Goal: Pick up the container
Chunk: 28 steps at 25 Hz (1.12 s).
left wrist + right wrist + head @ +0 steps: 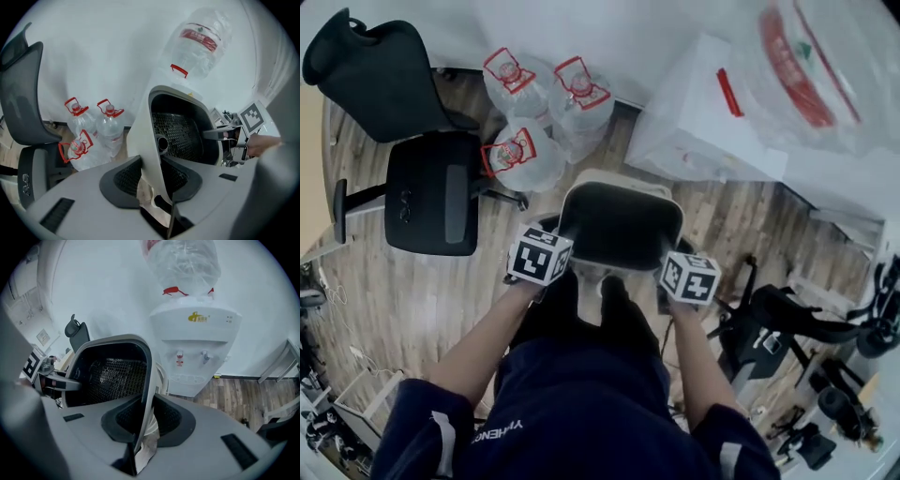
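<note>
Container [621, 225]: rounded-square, smooth pale shell, dark meshed interior.

Head view steeply downward from above, each gripper view close along opposite walls of the shared container [619, 225].

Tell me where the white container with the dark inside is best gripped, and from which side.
Grip the thin side walls at the open top, one from each side. The container is wide, so a single grip would probably let it tip. Each wall is thin enough to fit between jaws, one jaw inside and one outside, as the left gripper and right gripper hold it now.
</note>
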Tool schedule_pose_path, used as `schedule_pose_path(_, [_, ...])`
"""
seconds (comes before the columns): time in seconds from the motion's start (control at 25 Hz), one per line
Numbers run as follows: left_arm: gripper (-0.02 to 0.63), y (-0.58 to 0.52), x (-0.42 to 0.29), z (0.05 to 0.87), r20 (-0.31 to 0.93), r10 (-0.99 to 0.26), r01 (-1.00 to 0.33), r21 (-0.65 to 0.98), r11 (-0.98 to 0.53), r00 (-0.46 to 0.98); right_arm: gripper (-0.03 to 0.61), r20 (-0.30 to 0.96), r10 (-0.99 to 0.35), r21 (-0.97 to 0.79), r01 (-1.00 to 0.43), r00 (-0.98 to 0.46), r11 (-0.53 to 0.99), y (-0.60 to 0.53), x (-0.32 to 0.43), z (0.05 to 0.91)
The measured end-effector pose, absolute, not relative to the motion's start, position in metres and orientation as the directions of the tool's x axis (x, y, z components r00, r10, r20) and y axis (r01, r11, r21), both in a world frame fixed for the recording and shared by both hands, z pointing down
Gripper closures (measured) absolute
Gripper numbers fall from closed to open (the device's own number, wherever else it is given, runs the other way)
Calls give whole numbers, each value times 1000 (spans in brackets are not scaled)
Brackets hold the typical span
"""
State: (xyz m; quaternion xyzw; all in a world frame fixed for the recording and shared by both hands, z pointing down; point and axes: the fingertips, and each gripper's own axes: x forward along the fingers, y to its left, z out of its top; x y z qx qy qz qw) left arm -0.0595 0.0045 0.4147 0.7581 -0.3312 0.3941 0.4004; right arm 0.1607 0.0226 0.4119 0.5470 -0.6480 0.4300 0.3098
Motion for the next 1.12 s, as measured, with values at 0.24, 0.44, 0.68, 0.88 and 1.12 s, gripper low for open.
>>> schedule_pose_path(0.24, [476,19,-67,370,855,-234,-830,327,-452,464,505,855,-472,-219,-975,-215,48,35,153,370])
schedule_pose_path(0.44, [477,30,-73,346,849,-264,-839,314,-444,457,506,842,-492,-223,-973,-222,57,44,149,348])
schedule_pose_path(0.68, [477,39,-73,333,842,-280,-841,313,-442,461,506,834,-504,-226,-973,-223,58,53,148,335])
schedule_pose_path(0.88, [477,39,-74,331,838,-282,-839,318,-441,466,506,830,-512,-223,-973,-221,59,53,148,333])
schedule_pose_path(1.12, [476,35,-72,328,836,-284,-838,321,-442,470,506,830,-513,-228,-973,-219,47,50,150,333])
